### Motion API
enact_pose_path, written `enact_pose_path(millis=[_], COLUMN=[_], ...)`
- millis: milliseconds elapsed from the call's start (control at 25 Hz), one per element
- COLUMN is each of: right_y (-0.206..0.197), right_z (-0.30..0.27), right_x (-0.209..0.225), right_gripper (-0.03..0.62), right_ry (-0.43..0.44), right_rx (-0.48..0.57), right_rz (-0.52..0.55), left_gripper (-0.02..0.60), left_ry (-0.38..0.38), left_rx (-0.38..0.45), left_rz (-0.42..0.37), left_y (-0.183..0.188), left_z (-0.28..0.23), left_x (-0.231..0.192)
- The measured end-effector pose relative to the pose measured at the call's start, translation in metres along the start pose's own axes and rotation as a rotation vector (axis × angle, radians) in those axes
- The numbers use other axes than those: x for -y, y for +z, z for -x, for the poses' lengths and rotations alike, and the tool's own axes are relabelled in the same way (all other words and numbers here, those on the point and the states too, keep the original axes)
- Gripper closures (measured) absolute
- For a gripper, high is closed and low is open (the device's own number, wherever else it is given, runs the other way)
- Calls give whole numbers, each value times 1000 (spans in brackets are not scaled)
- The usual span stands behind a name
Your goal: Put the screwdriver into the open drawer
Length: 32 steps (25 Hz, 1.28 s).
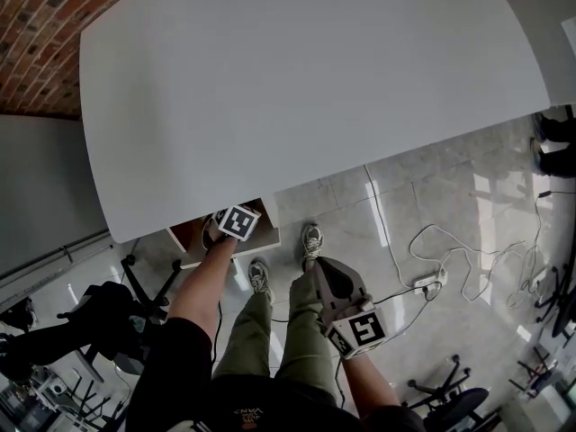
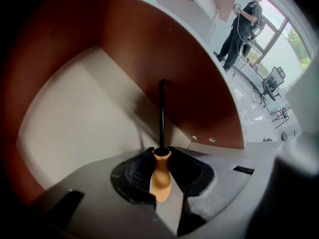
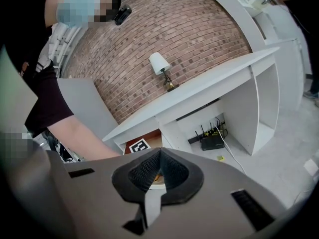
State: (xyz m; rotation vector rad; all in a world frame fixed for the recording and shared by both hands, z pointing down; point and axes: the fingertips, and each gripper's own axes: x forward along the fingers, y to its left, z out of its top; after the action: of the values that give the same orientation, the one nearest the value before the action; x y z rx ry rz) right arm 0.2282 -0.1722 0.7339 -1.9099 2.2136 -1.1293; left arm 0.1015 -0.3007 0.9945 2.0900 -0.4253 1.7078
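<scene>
The screwdriver has an orange handle (image 2: pixel 160 179) and a black shaft (image 2: pixel 162 111). My left gripper (image 2: pixel 160 152) is shut on the handle, and the shaft points into the open drawer (image 2: pixel 75 118), over its beige bottom and close to its brown side wall. In the head view the left gripper (image 1: pixel 238 222) reaches into the drawer (image 1: pixel 191 238) just under the white table's (image 1: pixel 306 79) front edge; its jaws and the screwdriver are hidden there. My right gripper (image 1: pixel 335 283) hangs lower right over the floor. The right gripper (image 3: pixel 159 153) is shut with nothing in it.
Cables (image 1: pixel 454 255) and a power strip (image 1: pixel 423 282) lie on the tiled floor at right. Black chair bases (image 1: pixel 108 318) stand at left. A person (image 2: pixel 241 26) stands far off near an office chair (image 2: pixel 271 81). A router (image 3: pixel 212 141) sits under a white desk, a lamp (image 3: pixel 162 68) on it.
</scene>
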Motion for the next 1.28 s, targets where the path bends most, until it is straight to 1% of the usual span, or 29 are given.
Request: enact_pose_path(millis=[240, 360, 720, 800, 920, 1000, 1080, 1280], right_y=[-1, -2, 3, 4, 5, 5, 5, 5], right_z=[-2, -1, 5, 8, 15, 20, 24, 37], right_x=[3, 0, -20, -26, -37, -45, -54, -77], right_gripper=[599, 599, 599, 599, 599, 599, 599, 599], right_ry=[-6, -2, 9, 11, 9, 7, 4, -16], right_rx=[-3, -5, 21, 29, 39, 46, 59, 90], right_rz=[-6, 7, 36, 38, 51, 60, 64, 79], left_gripper=[501, 491, 489, 491, 492, 510, 544, 568], left_ry=[24, 29, 50, 60, 45, 49, 50, 36], left_rx=[7, 23, 62, 84, 124, 149, 174, 276], left_rz=[-6, 13, -10, -26, -23, -34, -57, -95], left_y=[4, 4, -3, -1, -4, -5, -7, -8], left_z=[-2, 3, 34, 43, 48, 60, 72, 111], left_x=[-4, -7, -5, -4, 2, 5, 9, 25])
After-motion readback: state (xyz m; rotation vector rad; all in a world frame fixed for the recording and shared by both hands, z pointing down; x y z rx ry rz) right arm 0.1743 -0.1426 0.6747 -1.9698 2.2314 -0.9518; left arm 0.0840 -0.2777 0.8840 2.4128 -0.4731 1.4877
